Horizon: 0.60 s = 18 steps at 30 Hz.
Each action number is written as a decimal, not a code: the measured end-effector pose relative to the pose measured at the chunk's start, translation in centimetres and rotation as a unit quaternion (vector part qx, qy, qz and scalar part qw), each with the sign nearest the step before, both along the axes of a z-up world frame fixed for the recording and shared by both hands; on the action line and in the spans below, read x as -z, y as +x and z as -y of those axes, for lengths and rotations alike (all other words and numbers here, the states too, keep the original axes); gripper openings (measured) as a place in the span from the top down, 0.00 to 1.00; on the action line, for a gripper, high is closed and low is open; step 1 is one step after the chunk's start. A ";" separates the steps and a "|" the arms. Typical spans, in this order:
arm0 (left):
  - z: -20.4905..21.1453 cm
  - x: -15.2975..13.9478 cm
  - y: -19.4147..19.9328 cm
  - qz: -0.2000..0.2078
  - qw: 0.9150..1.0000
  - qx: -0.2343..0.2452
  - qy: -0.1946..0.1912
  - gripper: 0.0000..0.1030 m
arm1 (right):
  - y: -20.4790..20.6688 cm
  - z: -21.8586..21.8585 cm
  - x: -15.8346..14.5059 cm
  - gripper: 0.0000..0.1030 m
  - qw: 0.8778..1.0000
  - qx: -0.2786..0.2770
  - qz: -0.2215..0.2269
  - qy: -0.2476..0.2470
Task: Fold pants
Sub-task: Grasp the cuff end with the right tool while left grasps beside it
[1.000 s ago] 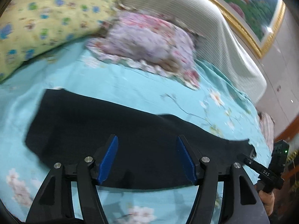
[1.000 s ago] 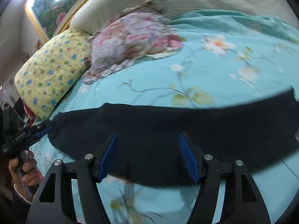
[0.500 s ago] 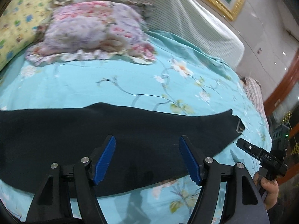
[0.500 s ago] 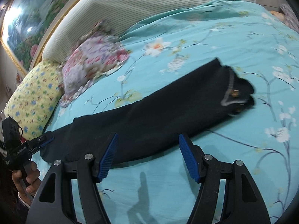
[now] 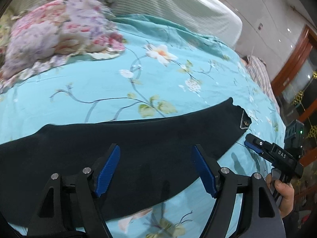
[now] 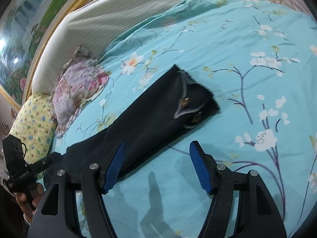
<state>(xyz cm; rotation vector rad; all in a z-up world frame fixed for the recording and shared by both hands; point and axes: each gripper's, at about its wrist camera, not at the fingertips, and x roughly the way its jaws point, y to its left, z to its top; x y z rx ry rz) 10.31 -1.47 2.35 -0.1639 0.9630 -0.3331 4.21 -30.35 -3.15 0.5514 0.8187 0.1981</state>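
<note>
Here the dark pants [image 5: 138, 144] lie flat beneath the wide-spread left gripper [image 5: 156, 170], left of the gaping right gripper [image 6: 156, 164].

The pants [image 6: 150, 111] are a dark, matt woven cloth with a slightly fuzzy edge at the waist, pale lining showing there and small brass-looking metal fasteners [image 6: 185, 101] with a dull shine. They lie on a turquoise bedsheet [image 5: 122, 83] of smooth, faintly lustrous printed cloth. The floral pillow [image 5: 59, 37] looks like soft cotton with a frilled edge, and the yellow pillow [image 6: 33, 123] is matt printed cloth. The headboard [image 6: 111, 19] is ribbed, striped upholstery. The left gripper [image 5: 156, 170] and right gripper [image 6: 156, 166] are matt black plastic with ridged blue pads [image 5: 108, 171] and shiny metal screws. The picture frame [image 6: 59, 21] is glossy gilt.
</note>
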 end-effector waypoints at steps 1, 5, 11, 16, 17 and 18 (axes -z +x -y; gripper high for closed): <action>0.7 0.2 0.6 -0.005 1.000 0.008 0.001 0.26 | 0.1 0.3 0.1 0.34 1.000 0.003 0.000 0.005; 3.5 0.9 2.9 -0.020 0.999 0.042 0.009 0.26 | 1.0 1.6 0.6 0.34 1.000 0.019 -0.004 0.023; 8.4 2.4 6.7 -0.045 0.993 0.112 0.012 0.26 | 2.0 2.7 1.2 0.34 0.998 0.025 -0.002 0.054; 12.5 3.9 9.8 -0.072 0.984 0.165 0.016 0.26 | 2.8 3.0 1.4 0.35 0.997 0.034 0.006 0.070; 13.5 4.2 10.4 -0.076 0.981 0.179 0.020 0.26 | 2.9 3.1 1.4 0.41 0.997 0.037 0.008 0.073; 14.2 4.4 10.8 -0.079 0.979 0.185 0.024 0.26 | 2.9 3.3 1.5 0.50 0.996 0.044 0.008 0.073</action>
